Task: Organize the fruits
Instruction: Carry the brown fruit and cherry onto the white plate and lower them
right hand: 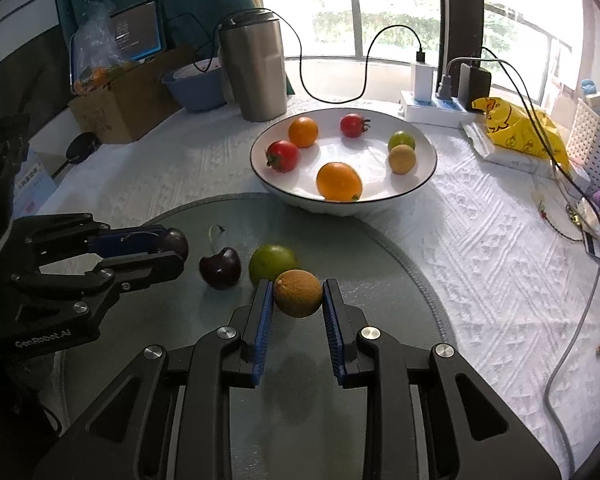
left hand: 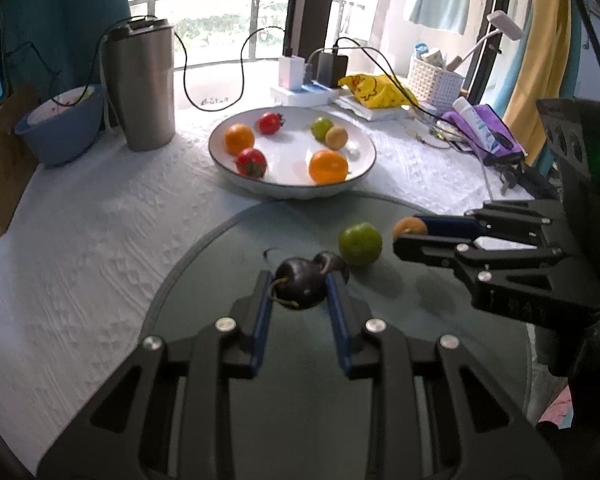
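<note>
On the round grey glass mat [right hand: 400,264] at the near edge of the white textured tablecloth [right hand: 480,248], both grippers are clamped on small fruit. At the left, the left gripper [left hand: 298,286] has its blue pads pressed against the sides of a dark cherry [left hand: 298,284], which sits on the mat with its stem curling to the near left. A second dark cherry [right hand: 220,268] lies just right of it, stem pointing to the far side. Right of that second cherry sits a green lime [right hand: 272,262], and touching the lime's near right side is a tan, rough-skinned round fruit [right hand: 299,293], gripped on both flanks by the right gripper [right hand: 298,300].

Farther back, a white bowl with a dark rim [right hand: 428,176] overlaps the far edge of the mat. It holds two oranges [right hand: 339,181], two red tomatoes [right hand: 283,155], a small green fruit [right hand: 401,141] and a tan fruit [right hand: 402,159] touching each other at the right. Far left of the bowl stands a steel tumbler [right hand: 256,68], with a blue bowl [right hand: 196,88] beside it; a power strip [right hand: 432,110] and a yellow bag [right hand: 520,128] lie at the far right
</note>
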`<state>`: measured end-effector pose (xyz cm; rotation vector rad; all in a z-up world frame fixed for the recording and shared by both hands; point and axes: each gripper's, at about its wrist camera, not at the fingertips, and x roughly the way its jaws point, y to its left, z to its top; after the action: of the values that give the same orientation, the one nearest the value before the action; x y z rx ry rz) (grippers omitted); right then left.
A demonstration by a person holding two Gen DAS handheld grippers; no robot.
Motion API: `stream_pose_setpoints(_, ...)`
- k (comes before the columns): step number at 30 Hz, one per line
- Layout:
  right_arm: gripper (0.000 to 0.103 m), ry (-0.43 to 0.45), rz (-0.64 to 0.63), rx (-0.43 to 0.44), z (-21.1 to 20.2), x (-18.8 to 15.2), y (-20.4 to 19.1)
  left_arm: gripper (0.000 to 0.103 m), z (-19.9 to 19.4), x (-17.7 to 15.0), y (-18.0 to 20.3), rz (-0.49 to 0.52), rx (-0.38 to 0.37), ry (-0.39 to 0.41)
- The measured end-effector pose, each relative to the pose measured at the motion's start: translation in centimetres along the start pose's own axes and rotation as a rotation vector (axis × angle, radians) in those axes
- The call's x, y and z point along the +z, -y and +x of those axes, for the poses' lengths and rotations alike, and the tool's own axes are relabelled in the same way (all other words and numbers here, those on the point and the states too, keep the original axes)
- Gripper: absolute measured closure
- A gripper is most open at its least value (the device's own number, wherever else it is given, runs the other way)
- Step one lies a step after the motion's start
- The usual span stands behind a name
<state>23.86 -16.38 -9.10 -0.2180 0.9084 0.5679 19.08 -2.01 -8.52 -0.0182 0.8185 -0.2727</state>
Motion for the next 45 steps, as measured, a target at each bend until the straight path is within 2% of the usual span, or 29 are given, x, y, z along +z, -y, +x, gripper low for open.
stream_pose_setpoints(11, 0.076, 0.027, 0.02, -0.014, -0.4, 1.5, 2.1, 0.075, 0.2, 2.7, 0.2, 0.022, 0.006, 0.023)
stream_pose_setpoints(28, 0.076, 0.062, 0.028, -0.017, 0.3, 4.7, 5.2, 0.075, 2.9, 6.3, 0.2, 0.054, 0.005, 0.014)
stream_pose_setpoints(39, 0.076, 0.062, 0.017, -0.022, 2.4, 6.8, 6.4, 0.075, 6.4, 8.5, -0.2, 0.074, 0.008, -0.001)
stream_pose_setpoints(45, 0.076, 0.04, 0.015, -0.029, 4.4, 7.6, 6.7, 0.075, 7.7, 9.5, -1.4, 0.044, 0.011, 0.01)
